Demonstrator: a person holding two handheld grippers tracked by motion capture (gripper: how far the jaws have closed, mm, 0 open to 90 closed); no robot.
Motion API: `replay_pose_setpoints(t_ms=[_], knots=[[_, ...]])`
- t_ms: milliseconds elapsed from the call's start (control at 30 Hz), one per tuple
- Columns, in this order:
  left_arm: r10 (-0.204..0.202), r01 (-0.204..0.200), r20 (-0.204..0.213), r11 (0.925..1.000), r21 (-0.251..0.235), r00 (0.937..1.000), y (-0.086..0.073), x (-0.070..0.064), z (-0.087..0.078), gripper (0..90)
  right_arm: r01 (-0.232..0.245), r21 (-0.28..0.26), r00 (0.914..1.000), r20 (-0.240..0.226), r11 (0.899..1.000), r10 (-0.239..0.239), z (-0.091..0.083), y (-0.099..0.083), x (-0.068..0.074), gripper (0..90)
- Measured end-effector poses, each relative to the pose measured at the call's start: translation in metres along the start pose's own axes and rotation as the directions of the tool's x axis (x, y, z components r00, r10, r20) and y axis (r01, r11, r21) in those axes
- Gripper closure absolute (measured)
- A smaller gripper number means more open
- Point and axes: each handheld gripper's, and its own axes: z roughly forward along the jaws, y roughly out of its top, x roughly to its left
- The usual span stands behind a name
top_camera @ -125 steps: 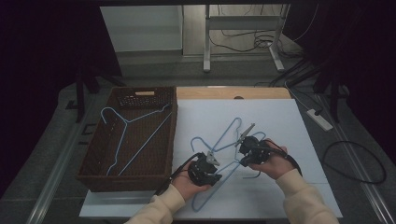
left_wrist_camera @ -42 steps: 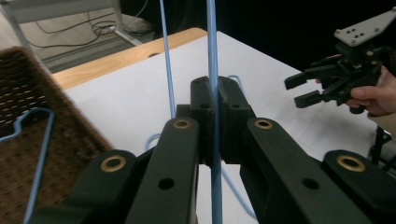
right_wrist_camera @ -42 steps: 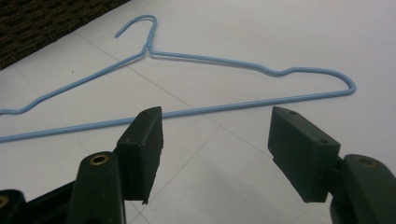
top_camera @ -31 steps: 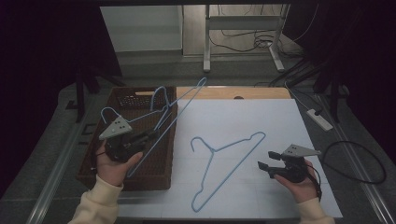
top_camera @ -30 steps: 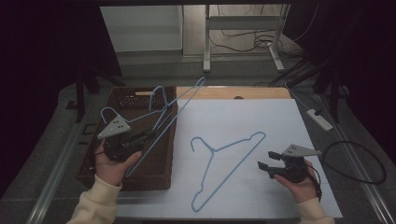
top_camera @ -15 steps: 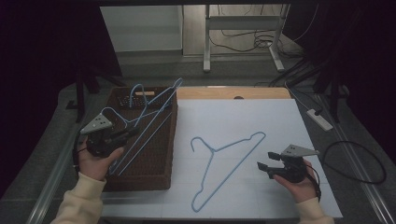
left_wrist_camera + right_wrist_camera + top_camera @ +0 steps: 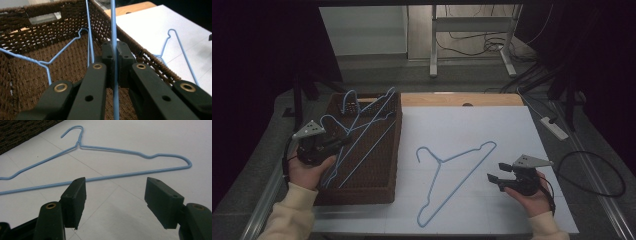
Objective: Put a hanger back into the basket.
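The brown woven basket (image 7: 362, 195) sits at the left edge of the white table (image 7: 512, 130), whose far and right areas lie bare. The left gripper (image 7: 116, 62) is clamped on the wire of a blue hanger (image 7: 367, 125) held tilted over the basket, above another hanger (image 7: 37, 62) lying inside. The right gripper (image 7: 498, 177) rests low on the table with jaws apart, just beside a third hanger (image 7: 457, 175) lying flat.
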Motion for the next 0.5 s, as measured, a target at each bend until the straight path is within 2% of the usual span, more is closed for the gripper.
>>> replay_pose_setpoints(t_ms=[500], knots=[[-0.020,0.016,0.029,0.9933,0.115,0.9994,-0.014,0.011,0.023,86.4,0.007,0.012,0.9999,0.007,1.000,-0.007,0.001,0.000,0.000,34.8]])
